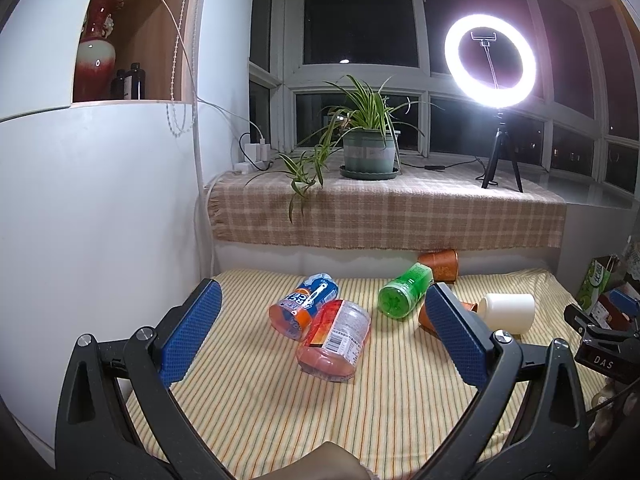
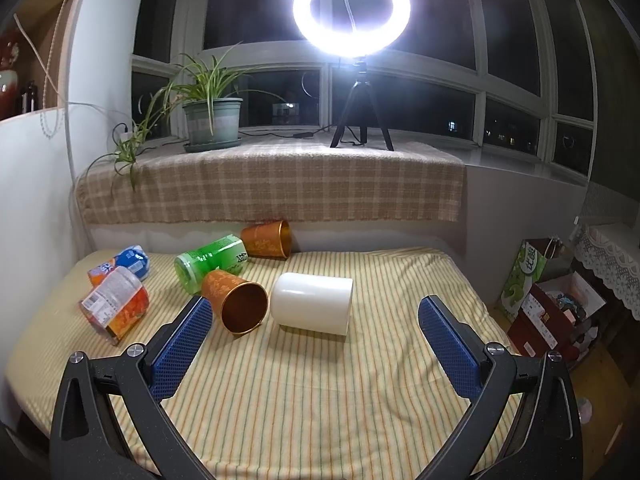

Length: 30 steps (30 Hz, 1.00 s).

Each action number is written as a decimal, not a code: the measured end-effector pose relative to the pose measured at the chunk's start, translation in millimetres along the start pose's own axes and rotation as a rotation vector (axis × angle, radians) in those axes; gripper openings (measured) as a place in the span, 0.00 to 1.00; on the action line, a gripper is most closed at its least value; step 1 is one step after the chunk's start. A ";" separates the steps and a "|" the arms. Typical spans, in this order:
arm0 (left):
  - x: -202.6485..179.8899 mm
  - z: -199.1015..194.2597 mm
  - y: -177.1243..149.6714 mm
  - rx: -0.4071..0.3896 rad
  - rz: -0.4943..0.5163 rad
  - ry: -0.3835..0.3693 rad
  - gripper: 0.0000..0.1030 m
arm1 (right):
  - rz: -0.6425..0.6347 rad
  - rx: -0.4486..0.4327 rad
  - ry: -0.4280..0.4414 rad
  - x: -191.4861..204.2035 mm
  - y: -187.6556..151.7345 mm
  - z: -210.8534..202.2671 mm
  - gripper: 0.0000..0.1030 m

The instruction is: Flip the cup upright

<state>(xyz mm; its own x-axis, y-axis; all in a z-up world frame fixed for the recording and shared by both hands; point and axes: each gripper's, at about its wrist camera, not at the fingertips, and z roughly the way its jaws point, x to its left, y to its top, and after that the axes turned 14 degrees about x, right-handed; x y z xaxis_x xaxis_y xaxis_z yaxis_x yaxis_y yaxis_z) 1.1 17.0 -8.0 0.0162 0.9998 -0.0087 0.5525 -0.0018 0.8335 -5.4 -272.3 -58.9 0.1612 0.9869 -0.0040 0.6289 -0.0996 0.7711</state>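
Several cups and cans lie on their sides on the striped tablecloth (image 2: 320, 400). A white cup (image 2: 312, 303) lies in the middle; it also shows in the left wrist view (image 1: 507, 312). An orange cup (image 2: 236, 300) lies beside it, mouth facing me; in the left wrist view (image 1: 466, 307) it is partly hidden by a finger. A second orange cup (image 2: 266, 239) lies at the back; it also shows in the left wrist view (image 1: 439, 265). My right gripper (image 2: 316, 320) is open and empty, just in front of the white cup. My left gripper (image 1: 322, 308) is open and empty, short of the cans.
A green can (image 2: 210, 258), a blue-orange can (image 1: 304, 304) and a clear jar with a red label (image 1: 334, 340) lie on the left half. Behind is a cloth-covered sill with a potted plant (image 1: 368, 148) and a ring light (image 2: 352, 12). Boxes and bags (image 2: 556, 304) stand right of the table.
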 end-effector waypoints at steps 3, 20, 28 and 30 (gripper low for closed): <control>-0.3 0.1 -0.1 0.000 0.001 0.000 1.00 | -0.003 0.004 0.000 1.4 -0.6 0.6 1.00; -0.8 0.0 0.3 0.001 0.000 0.002 1.00 | -0.006 0.007 -0.001 2.6 -1.2 1.0 1.00; -1.6 0.1 0.5 0.002 0.000 0.001 1.00 | -0.007 0.007 -0.002 3.0 -1.4 1.3 1.00; -2.2 0.0 0.4 0.001 0.001 0.003 1.00 | -0.007 0.008 -0.002 2.9 -0.8 1.2 1.00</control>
<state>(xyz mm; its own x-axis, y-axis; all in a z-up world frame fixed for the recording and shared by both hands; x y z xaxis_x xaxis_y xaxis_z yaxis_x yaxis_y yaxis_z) 1.3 14.7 -7.6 0.0143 0.9999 -0.0060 0.5535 -0.0030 0.8329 -4.5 -269.5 -60.3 0.1585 0.9873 -0.0103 0.6357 -0.0941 0.7662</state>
